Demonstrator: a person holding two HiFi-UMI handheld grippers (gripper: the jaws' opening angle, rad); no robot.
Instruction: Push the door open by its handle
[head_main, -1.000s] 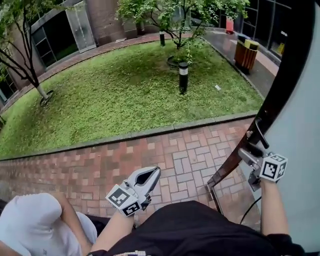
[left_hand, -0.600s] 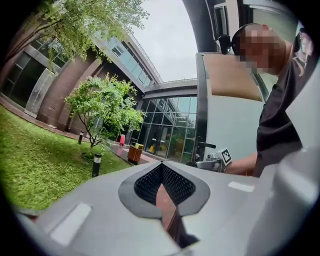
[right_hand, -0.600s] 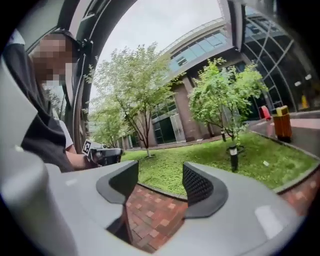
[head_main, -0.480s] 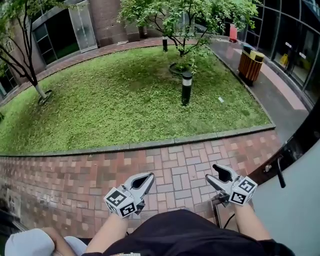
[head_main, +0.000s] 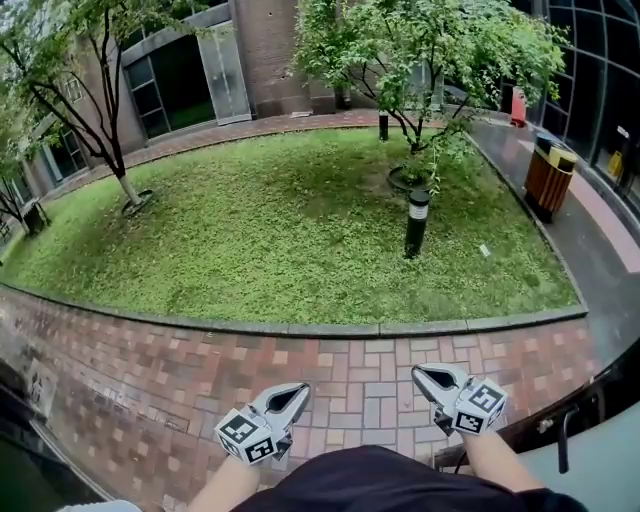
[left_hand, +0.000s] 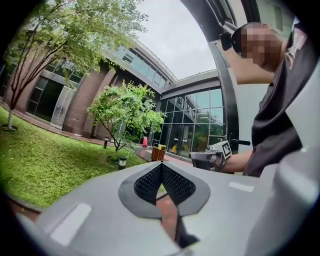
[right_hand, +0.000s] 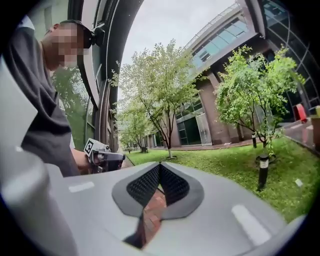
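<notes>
The door shows only at the bottom right of the head view: its dark edge (head_main: 600, 395) and pale panel, with a black lever handle (head_main: 562, 440) standing up from it. My right gripper (head_main: 436, 376) is shut and empty, held over the brick paving to the left of the handle and clear of it. My left gripper (head_main: 291, 396) is beside it, also shut with nothing in it. In the left gripper view the jaws' tips (left_hand: 161, 165) meet, and the right gripper (left_hand: 206, 156) and the handle (left_hand: 241, 142) show beyond. The right gripper view shows its closed tips (right_hand: 159, 165) and the left gripper (right_hand: 107, 156).
Red brick paving (head_main: 350, 350) lies under both grippers, bordered by a kerb and a lawn (head_main: 280, 230). A black bollard lamp (head_main: 416, 222), a tree (head_main: 430, 50) and a wooden bin (head_main: 548, 180) stand beyond. Glass walls run along the right.
My right gripper has come away from the door handle and moved left in front of my body. The door has slid to the bottom right corner of the view. The left gripper hardly moved.
</notes>
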